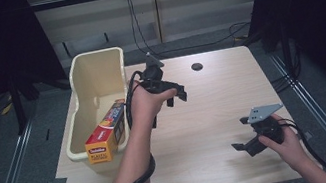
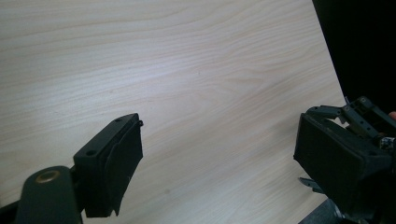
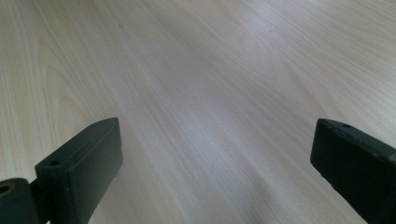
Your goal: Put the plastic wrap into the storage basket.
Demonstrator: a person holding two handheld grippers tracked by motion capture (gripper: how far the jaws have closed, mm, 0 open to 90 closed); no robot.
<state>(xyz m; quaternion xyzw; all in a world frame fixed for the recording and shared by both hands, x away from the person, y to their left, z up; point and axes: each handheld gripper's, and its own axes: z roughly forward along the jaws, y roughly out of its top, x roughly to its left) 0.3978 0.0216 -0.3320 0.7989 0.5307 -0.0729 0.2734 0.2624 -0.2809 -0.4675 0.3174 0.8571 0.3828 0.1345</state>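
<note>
A person's left forearm [image 1: 130,163] reaches from the near edge of a pale wooden table [image 1: 215,112], a black cable looped around it. Its hand holds the left gripper [image 1: 176,95] above the table's middle, jaws spread wide, nothing between them. The right gripper [image 1: 241,133] sits near the right near corner, jaws also wide and empty. At the left edge, a cream bin [image 1: 95,91] holds a red-and-yellow box [image 1: 106,133] labelled "PLASTIC"; smaller print is unreadable. A round hole [image 1: 197,66] marks the far edge.
</note>
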